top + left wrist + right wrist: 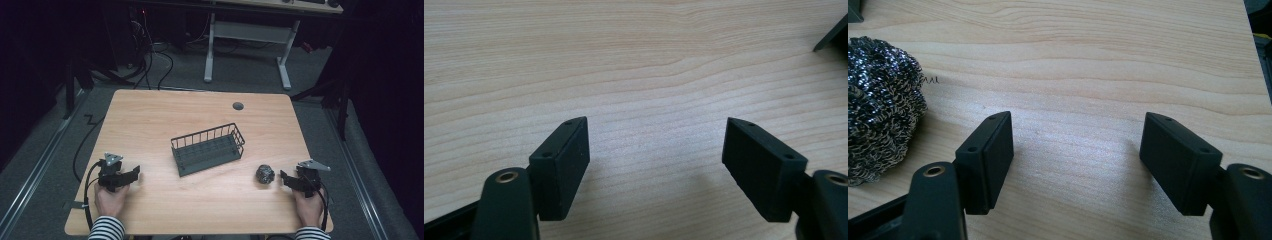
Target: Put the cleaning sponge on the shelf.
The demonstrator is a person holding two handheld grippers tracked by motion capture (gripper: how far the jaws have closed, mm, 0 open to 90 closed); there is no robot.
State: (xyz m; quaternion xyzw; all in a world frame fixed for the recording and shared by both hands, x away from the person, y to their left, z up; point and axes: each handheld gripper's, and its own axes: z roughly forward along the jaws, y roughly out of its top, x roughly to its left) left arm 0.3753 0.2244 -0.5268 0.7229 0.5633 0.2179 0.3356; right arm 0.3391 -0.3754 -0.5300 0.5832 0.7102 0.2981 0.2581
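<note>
A black wire basket [208, 148] stands empty in the middle of the wooden table [150, 120]. A ball of steel wool [265, 174] lies to its right, near the front. My right gripper [284, 178] rests on the table just right of the ball, open; in the right gripper view the steel wool [880, 105] lies left of the left jaw, outside the gap of the gripper [1078, 125]. My left gripper [135, 173] sits low at the front left, open, and in its own view the gripper [656, 130] has bare wood between its jaws.
A grey round cable hole [238, 106] marks the table's far side. A basket corner [831, 35] shows at the upper right of the left gripper view. Beyond the table stand a white desk frame [247, 32] and floor cables [150, 60]. The table's right edge [1255, 45] is close.
</note>
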